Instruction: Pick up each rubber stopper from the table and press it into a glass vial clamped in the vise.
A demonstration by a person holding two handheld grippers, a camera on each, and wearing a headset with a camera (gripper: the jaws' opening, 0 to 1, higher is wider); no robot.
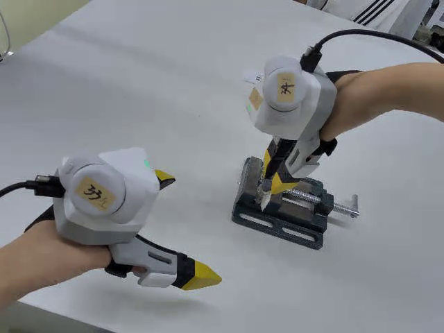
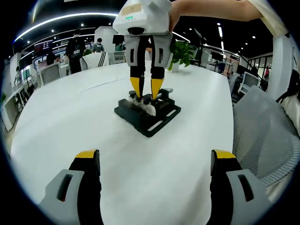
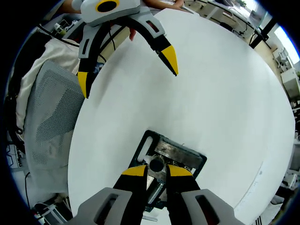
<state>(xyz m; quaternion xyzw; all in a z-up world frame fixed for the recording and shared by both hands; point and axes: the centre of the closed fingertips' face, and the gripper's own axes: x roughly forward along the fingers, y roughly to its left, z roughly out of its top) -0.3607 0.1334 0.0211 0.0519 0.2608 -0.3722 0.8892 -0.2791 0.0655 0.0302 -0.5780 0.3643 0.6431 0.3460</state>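
Vial (image 3: 157, 163) sits in vise (image 3: 191, 158) — between right gripper's (image 3: 157, 168) fingertips (image 3: 136, 171).

Left hand-held gripper (image 1: 187, 229) and right hand-held gripper (image 1: 272, 179) were light grey, jaws black with yellow tips. Vise (image 1: 277, 222) under the right one was black; surface (image 1: 173, 83) white.

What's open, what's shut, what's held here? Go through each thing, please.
left gripper: jaws wide open, empty.
right gripper: jaws nearly together over the vise; grip unclear.
vise: closed on a vial.
vial: upright, clamped; top hidden by the jaws.
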